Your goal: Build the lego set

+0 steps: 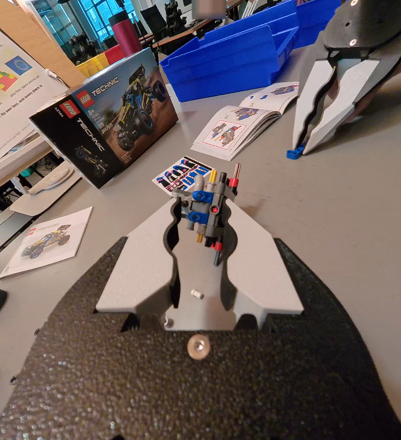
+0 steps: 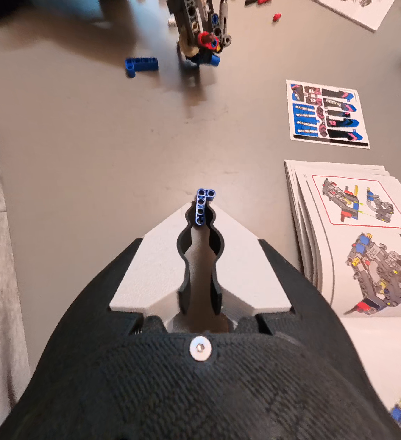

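While both tools are occupied, the items stand as follows. Left hand-held gripper (image 1: 200,209): clenched on a partly built model (image 1: 205,209) of grey, blue, yellow, red and black parts, held above the grey bench (image 1: 337,238). Right hand-held gripper (image 2: 200,207): grasping a blue L-shaped beam (image 2: 202,206) at its tips, the short leg of the beam poking out past them; in the left wrist view the beam touches the bench at 2 o'clock. Second blue L-shaped beam (image 2: 141,65): lying loose on the bench, 11 o'clock in the right wrist view, just beside the model. Sticker sheet (image 2: 327,114): flat, 2 o'clock in that view. Open instruction booklet (image 2: 352,238): 3 o'clock, near the sticker sheet. Small red piece (image 2: 276,16): loose, 1 o'clock. Set box (image 1: 104,119): upright, 11 o'clock in the left wrist view. Closed booklet (image 1: 49,240): 9 o'clock. Blue bins (image 1: 230,52): 1 o'clock, at the far edge. Small white peg (image 1: 197,294): on the bench, seen between the left fingers.
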Tool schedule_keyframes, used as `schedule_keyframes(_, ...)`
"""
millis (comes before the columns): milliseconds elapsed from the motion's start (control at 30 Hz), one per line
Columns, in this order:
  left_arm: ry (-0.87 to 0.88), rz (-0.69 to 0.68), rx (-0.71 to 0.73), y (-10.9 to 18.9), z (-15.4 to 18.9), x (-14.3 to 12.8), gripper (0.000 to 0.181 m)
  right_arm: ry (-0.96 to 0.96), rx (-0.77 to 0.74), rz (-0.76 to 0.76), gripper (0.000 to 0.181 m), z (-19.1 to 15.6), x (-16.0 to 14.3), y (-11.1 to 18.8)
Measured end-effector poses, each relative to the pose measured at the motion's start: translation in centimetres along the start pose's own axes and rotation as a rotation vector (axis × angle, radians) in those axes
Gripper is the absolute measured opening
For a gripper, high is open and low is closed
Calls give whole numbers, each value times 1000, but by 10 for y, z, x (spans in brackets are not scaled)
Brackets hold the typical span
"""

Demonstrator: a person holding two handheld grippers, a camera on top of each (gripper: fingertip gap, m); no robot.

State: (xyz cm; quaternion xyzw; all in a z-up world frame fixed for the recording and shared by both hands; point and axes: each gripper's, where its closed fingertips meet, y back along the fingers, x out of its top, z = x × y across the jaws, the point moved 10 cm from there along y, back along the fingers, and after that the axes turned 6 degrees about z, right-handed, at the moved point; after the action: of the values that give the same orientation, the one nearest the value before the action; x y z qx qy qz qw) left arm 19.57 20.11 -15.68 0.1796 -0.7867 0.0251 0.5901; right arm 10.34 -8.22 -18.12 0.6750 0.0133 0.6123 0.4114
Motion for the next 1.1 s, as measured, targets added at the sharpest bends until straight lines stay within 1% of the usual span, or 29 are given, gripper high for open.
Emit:
schedule_keyframes(100,1,0,0,0,0,0,31,15,-6,0,6,-1,0,0)
schedule_keyframes(367,8,9,-38,0,1,1,31,-19,20,-1,6,2,0,-1)
schedule_keyframes(500,37,4,-33,-2,-1,1,30,-33,33,-1,6,3,0,-1)
schedule_keyframes(733,49,11,-66,-18,-2,4,30,-7,23,0,6,2,1,-1)
schedule_keyframes(1100,11,8,-32,-24,1,5,30,17,21,2,6,2,1,-2)
